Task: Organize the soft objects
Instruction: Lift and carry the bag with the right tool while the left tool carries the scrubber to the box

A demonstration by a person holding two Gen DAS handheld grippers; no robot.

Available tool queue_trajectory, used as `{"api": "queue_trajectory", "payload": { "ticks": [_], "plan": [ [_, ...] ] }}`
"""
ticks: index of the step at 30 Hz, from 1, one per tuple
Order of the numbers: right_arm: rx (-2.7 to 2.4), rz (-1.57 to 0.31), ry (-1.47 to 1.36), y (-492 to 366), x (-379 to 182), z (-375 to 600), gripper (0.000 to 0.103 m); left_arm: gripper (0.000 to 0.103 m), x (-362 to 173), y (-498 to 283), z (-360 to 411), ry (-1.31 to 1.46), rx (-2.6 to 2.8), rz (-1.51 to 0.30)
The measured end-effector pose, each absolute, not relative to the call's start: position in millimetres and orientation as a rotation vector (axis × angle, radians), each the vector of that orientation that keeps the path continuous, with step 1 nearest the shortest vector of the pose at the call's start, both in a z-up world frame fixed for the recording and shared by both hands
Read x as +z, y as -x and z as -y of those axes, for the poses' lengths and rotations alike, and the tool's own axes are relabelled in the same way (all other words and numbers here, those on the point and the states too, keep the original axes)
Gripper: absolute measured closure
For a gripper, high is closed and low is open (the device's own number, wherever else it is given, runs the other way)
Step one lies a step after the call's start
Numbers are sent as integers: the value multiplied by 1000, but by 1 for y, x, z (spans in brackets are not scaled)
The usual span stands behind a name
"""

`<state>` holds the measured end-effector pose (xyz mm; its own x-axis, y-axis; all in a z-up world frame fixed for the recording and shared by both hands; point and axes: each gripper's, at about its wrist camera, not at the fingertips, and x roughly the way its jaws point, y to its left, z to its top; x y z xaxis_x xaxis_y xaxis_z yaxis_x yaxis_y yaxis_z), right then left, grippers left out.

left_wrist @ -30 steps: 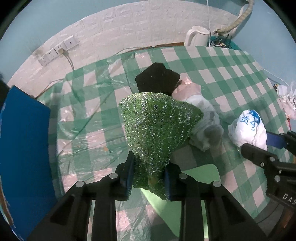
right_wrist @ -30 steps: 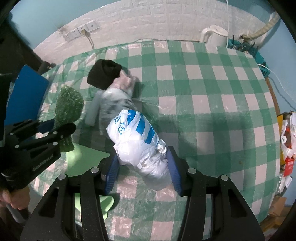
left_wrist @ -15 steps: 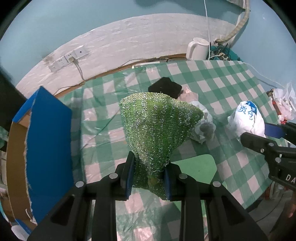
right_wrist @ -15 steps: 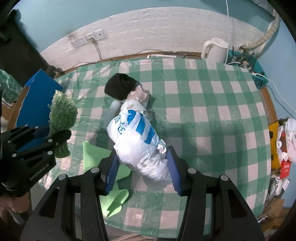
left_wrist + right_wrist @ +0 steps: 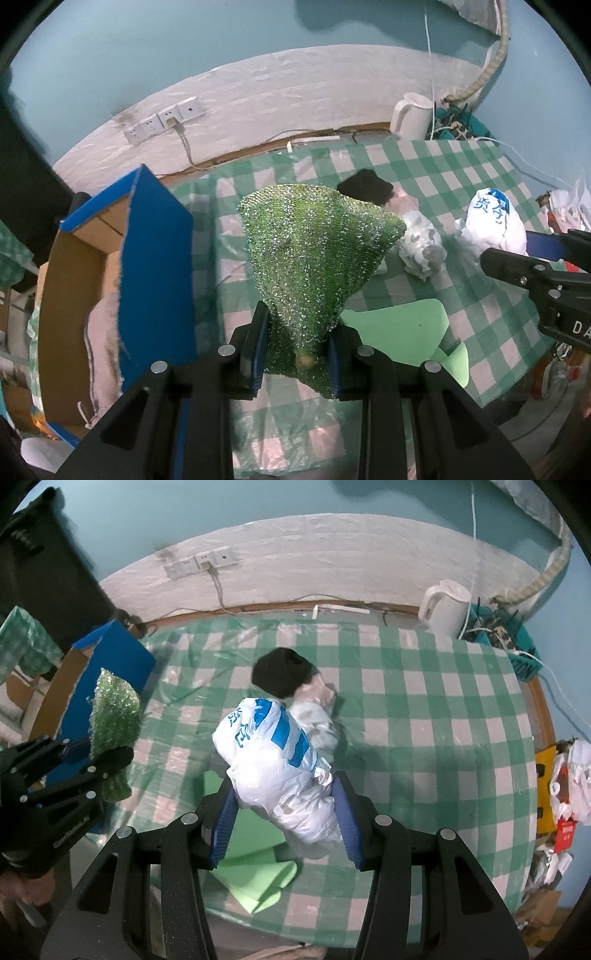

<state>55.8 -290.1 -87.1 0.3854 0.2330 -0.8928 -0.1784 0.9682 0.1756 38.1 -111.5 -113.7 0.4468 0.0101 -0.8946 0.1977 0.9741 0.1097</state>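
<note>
The left gripper [image 5: 297, 349] pinches the narrow bottom end of a green glittery scouring cloth [image 5: 317, 254], which stands up like a fan above the checked tablecloth [image 5: 424, 716]. The right gripper [image 5: 286, 821] has its blue pads pressed on a white plastic bag with blue print [image 5: 275, 760], and the bag is held up over the table edge. Under both, on the tablecloth, lies a light green sheet [image 5: 255, 867], partly folded. Beyond the sheet, a crumpled clear bag [image 5: 317, 720] and a black knitted cap [image 5: 282, 672] rest touching each other. Left of the tablecloth stands an open blue cardboard box [image 5: 155, 266], with something pale and soft inside it. At the far side of the tablecloth a white kettle [image 5: 447, 607] stands at the wall.

I think the step is to carry both things to the box. It would be good to bring the cloth over the opening first, well above the blue wall, and open the jaws only when it hangs inside, because the cloth is limp and can catch on the edge.
</note>
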Motion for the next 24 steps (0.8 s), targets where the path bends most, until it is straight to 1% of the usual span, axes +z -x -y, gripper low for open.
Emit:
{"api": "queue_trajectory", "payload": {
  "ticks": [24],
  "plan": [
    [390,-1091,40,-67,-48,187,53,75,-78,-23,31,-166,4,-1034]
  ]
}}
